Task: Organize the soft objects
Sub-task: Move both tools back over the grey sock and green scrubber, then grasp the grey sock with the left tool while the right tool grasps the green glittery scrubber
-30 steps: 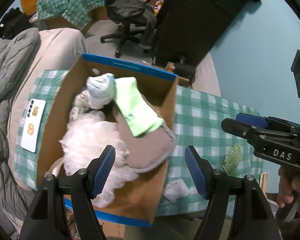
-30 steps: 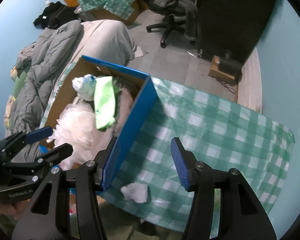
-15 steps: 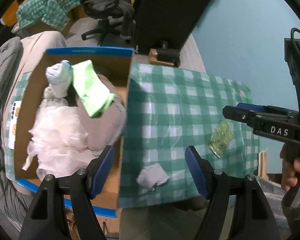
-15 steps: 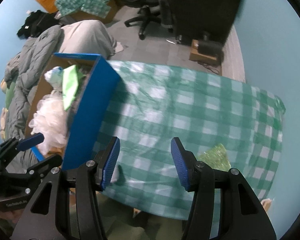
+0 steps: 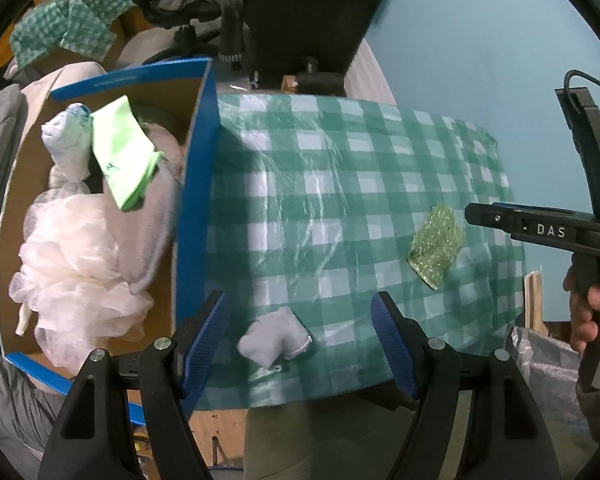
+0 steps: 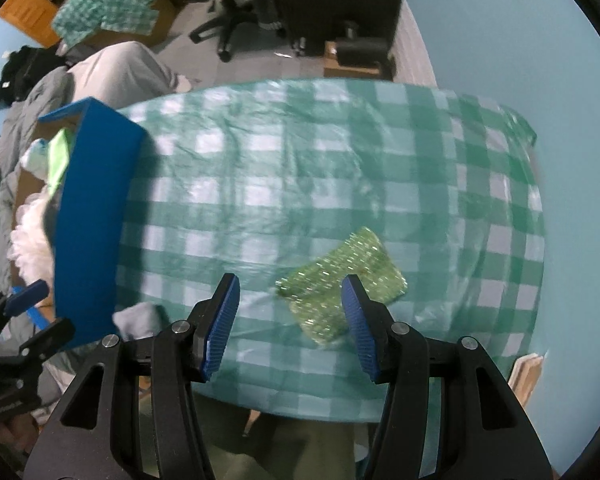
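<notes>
A blue-rimmed cardboard box (image 5: 192,184) stands at the table's left and holds a white mesh pouf (image 5: 72,264), a lime green sock (image 5: 124,152), a white bundle (image 5: 66,140) and a grey cloth. On the green checked tablecloth (image 5: 340,168) lie a small grey sock (image 5: 274,338) and a glittery green sponge (image 5: 436,246). My left gripper (image 5: 300,340) hangs open above the grey sock, with the sock in the gap between its fingers as seen from above. My right gripper (image 6: 290,314) is open over the left part of the green sponge (image 6: 340,284). Nothing is held.
The box (image 6: 92,220) takes up the table's left end. Beyond the table stand an office chair (image 6: 236,28), a black cabinet (image 5: 308,12) and a bed with grey bedding (image 6: 100,72). A blue wall runs along the right. A hand (image 5: 588,308) holds the right gripper.
Both grippers have swung to the right, away from the box and out over the tablecloth, and sunk a little. The grey sock and green sponge now lie under their open jaws.
</notes>
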Demonstrator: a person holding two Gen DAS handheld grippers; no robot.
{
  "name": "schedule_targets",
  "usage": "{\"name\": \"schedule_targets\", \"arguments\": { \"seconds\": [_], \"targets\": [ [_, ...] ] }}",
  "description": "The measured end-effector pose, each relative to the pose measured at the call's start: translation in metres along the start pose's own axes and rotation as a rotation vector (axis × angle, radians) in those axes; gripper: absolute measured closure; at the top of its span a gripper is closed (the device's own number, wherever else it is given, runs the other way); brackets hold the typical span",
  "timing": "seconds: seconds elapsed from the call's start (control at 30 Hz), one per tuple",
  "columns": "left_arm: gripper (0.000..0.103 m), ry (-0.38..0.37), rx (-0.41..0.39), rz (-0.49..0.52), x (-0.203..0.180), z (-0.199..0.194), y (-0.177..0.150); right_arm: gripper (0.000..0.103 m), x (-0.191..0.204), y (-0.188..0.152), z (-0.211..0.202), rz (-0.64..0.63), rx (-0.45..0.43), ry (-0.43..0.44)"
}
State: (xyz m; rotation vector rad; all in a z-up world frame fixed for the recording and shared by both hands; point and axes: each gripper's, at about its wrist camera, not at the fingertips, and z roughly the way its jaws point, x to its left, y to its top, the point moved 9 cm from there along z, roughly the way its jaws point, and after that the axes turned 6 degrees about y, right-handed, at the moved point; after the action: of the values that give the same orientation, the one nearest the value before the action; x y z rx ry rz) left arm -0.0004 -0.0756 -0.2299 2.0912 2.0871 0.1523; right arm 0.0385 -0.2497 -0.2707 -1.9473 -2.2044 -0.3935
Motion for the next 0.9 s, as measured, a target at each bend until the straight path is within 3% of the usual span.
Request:
{"name": "schedule_targets", "arguments": {
  "seconds": [0.47, 0.9],
  "targets": [
    [0.024, 0.021, 0.048, 0.005, -0.023, 0.034, -0.015, 0.048, -0.028, -0.019, 0.043, -0.02, 0.074, 0.013],
    [0.023, 0.055, 0.077, -0.135, -0.006, 0.063, -0.039, 0.048, -0.029, -0.028, 0.074, -0.15, 0.134, -0.004]
  ]
}}
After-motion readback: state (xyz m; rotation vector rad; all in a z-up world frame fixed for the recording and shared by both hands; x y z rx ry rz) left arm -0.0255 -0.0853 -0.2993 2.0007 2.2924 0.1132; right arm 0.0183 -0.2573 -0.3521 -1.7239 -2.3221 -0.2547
